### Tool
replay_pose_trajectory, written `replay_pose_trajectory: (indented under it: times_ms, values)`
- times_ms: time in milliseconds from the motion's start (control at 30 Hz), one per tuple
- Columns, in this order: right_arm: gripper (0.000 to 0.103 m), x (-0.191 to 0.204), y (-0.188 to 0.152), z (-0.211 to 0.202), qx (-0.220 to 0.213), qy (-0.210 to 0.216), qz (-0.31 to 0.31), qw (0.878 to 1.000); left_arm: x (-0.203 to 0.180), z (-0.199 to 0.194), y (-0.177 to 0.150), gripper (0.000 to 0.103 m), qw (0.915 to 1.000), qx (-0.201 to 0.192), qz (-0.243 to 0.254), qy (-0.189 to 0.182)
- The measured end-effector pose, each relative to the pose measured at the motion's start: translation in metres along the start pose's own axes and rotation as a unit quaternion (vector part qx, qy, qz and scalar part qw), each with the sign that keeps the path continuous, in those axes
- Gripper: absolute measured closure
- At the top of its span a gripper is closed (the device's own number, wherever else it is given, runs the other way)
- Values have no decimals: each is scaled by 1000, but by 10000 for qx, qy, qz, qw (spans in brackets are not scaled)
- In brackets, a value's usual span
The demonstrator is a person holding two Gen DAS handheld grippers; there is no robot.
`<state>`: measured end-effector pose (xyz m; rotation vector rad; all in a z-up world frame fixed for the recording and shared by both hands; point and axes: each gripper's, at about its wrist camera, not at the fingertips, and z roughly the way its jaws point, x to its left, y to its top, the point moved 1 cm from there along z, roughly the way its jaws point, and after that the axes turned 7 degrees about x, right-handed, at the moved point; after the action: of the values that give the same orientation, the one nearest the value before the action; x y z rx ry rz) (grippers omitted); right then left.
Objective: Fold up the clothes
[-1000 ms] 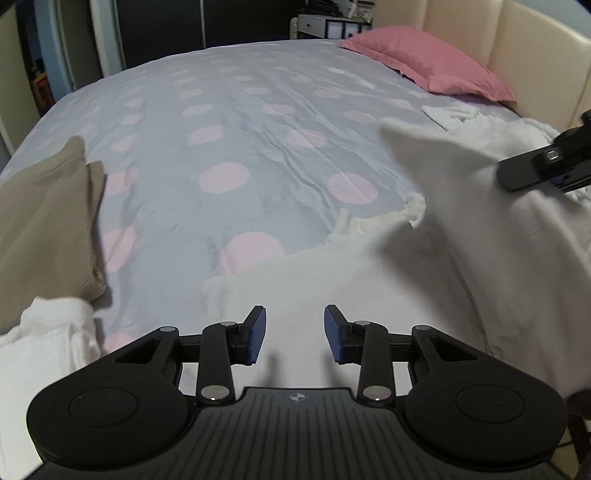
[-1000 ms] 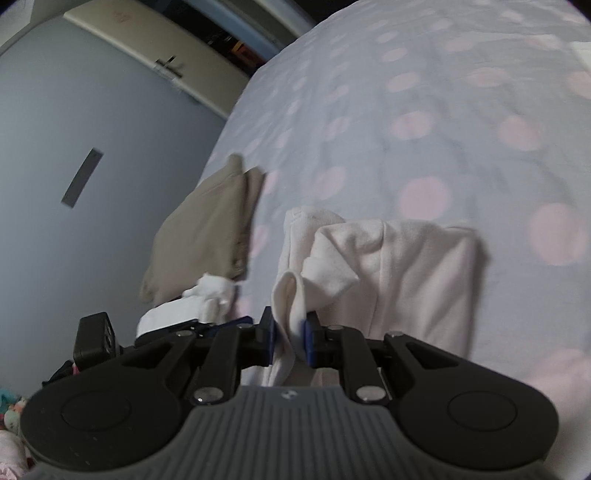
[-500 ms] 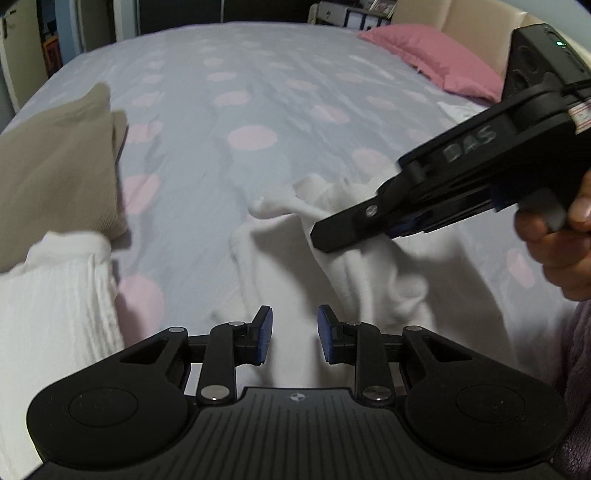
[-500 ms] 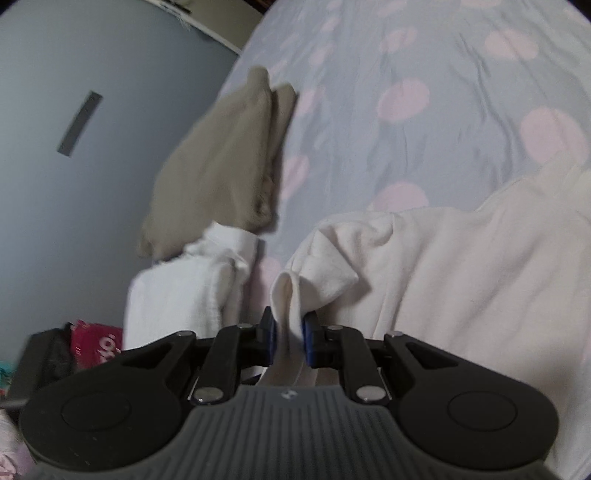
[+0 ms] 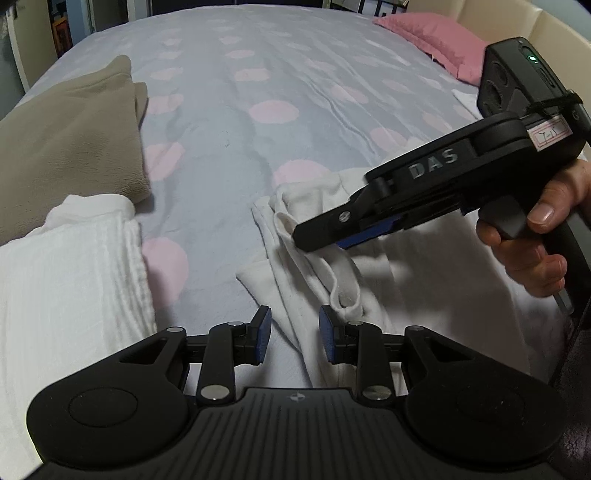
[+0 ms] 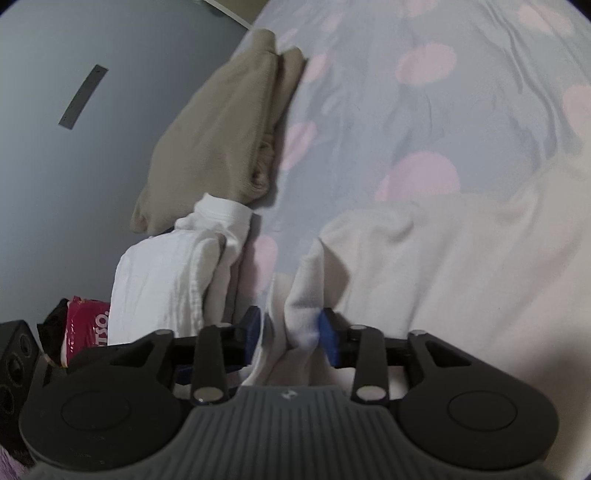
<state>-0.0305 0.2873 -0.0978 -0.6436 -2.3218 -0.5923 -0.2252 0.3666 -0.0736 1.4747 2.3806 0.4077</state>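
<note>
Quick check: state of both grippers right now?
Left gripper: open, above the cream garment, gripping nothing.
Right gripper: open, fingers just parted; a garment fold sits between them, unpinched.

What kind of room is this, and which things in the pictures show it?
Most likely a bedroom. The clothes lie on a bed with a grey dotted cover, a pink pillow sits by a padded headboard, and folded clothes are stacked along the bed's edge.
</note>
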Motion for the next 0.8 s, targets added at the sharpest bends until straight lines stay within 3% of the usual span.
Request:
replay_pose_trajectory:
  times_ms: [67,133,400,600,800]
  values:
    - [55,4,-2,-16,-140,-73,-120,9998,0,-9,-5,63,9999,-96,-32,1]
    - [55,7,-7,-32,-250,-172,-235,9993,-1,-17,-11,59,9998,-177,-63,-89]
    - [51,22,-56,-78,-235,-970,-1185,9879,-22,-31,-46,54,9986,-110,373,-361]
    - [49,27,-123,-79,131,-1494,-2056,9671,-42,-21,-73,58,9958,142,862,-281]
    - [48,29,-194,-64,346,-2204,-2798,9338,-53,-9,-82,74,9918,260,1247,-103]
